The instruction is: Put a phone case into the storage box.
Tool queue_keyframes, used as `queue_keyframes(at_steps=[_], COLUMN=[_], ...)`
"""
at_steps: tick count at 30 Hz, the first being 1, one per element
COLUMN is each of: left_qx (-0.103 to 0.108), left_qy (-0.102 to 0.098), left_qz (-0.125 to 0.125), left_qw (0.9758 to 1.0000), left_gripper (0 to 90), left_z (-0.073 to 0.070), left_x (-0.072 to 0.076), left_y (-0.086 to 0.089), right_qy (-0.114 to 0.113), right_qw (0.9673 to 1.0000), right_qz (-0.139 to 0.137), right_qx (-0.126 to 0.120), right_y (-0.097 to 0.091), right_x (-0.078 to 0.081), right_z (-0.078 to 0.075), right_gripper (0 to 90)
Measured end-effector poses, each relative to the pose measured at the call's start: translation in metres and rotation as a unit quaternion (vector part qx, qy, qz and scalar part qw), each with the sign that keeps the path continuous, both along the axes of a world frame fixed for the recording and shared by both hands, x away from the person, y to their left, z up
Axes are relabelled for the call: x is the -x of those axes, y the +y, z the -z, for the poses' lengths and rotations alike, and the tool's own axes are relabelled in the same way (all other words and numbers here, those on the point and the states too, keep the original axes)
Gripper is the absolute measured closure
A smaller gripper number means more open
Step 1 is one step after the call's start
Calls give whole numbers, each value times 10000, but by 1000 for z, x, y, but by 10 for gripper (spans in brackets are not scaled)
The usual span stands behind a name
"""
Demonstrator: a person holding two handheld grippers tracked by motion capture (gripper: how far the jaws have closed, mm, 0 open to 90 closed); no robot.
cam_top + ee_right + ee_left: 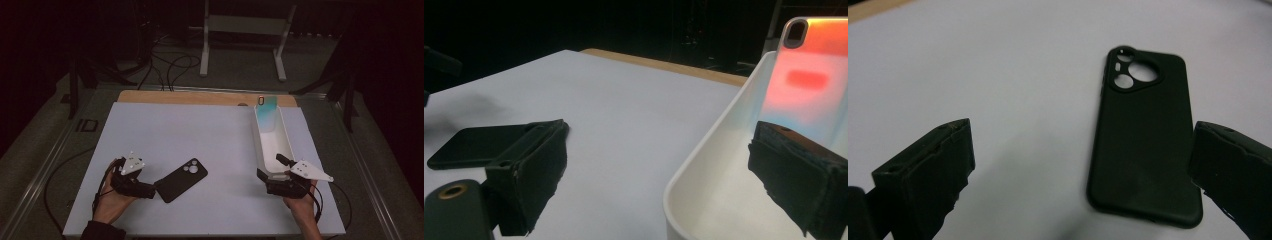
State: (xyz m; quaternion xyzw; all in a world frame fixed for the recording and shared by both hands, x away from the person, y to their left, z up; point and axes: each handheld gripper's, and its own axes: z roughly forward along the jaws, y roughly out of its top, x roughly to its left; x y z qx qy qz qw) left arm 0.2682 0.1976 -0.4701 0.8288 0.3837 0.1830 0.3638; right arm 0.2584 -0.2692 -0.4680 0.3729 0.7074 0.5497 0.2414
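High view: black phone case (181, 179) lies flat on the white table (200, 135), camera cut-outs away from the person, near the front edge, left of centre. Left gripper (146, 190) sits at the case's near corner, touching it or just short of it; I cannot tell which. Left gripper view: jaws spread wide, nothing between them, the case (1143, 135) ahead and toward one jaw.

Right gripper (272, 172) is at the near end of the white tray (285, 142), jaws apart, one inside the tray and one outside its wall, as the right gripper view shows; not closed on the rim. An iridescent phone (267, 114) leans against the tray's far end.

Handling, as a judgement: the case looks like a thin, soft rubbery shell, light, likely to flex rather than break, matte and not slippery. Lying flat, it offers little to pinch; best hold is probably across a long side edge, away from the weak cut-out end.

Room: wide bare table between case and tray. Front edge close behind the left hand (111, 200); the tray wall hems in the right.
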Motion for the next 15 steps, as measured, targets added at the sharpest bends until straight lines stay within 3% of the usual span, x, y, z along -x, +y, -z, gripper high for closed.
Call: queue_keyframes(at_steps=[9, 15], left_qx=[-237, -321], left_qy=[411, 584], left_qz=[286, 303], left_qw=[9985, 9973], left_gripper=[0, 0], left_z=[12, 17], left_x=[-9, -13], left_y=[-19, -27], right_qy=[35, 27], right_qw=[10000, 10000], right_qz=[13, 25], right_qx=[37, 43], right_y=[0, 0], right_x=[0, 0], right_z=[1, 1], right_gripper=[88, 88])
